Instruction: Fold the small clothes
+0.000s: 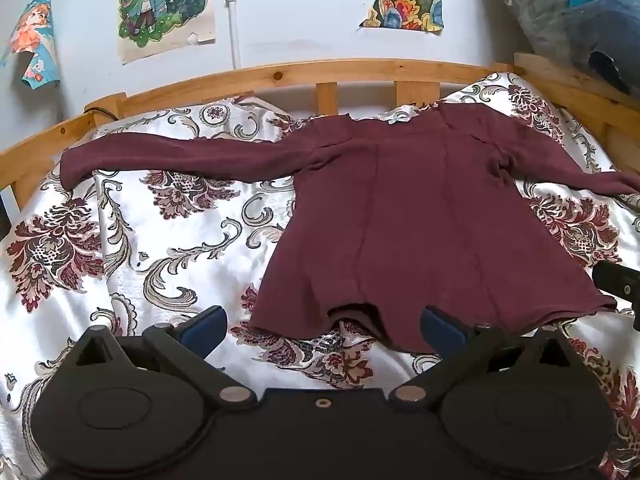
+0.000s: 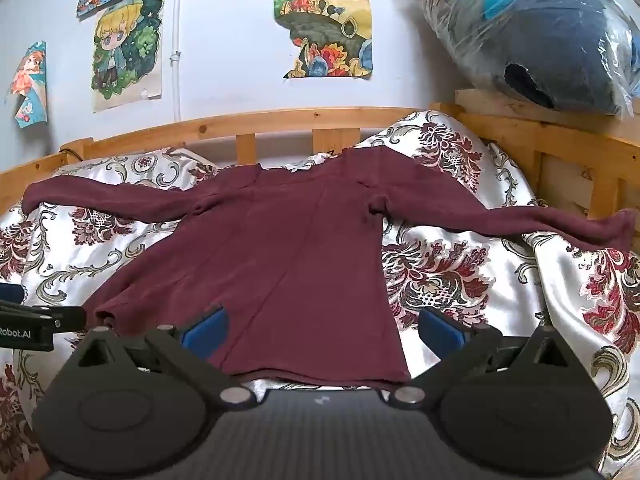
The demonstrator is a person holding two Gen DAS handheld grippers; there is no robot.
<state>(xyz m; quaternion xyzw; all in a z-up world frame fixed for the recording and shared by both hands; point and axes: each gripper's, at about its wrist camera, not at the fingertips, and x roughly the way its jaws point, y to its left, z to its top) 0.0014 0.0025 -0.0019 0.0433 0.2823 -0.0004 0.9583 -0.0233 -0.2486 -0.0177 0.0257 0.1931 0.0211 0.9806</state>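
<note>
A maroon long-sleeved top (image 1: 420, 216) lies flat on the floral bedspread (image 1: 160, 240), sleeves spread out left and right, hem toward me. It also shows in the right wrist view (image 2: 288, 264). My left gripper (image 1: 324, 326) is open and empty, just above the left part of the hem. My right gripper (image 2: 324, 328) is open and empty over the right part of the hem, its blue pads (image 2: 206, 330) either side of the cloth. The left gripper's tip shows at the left edge of the right wrist view (image 2: 36, 320).
A wooden bed rail (image 1: 320, 76) runs along the far side and the right side (image 2: 560, 152). A plastic-wrapped bundle of bedding (image 2: 540, 36) sits on the right rail. Posters hang on the wall (image 2: 324, 20).
</note>
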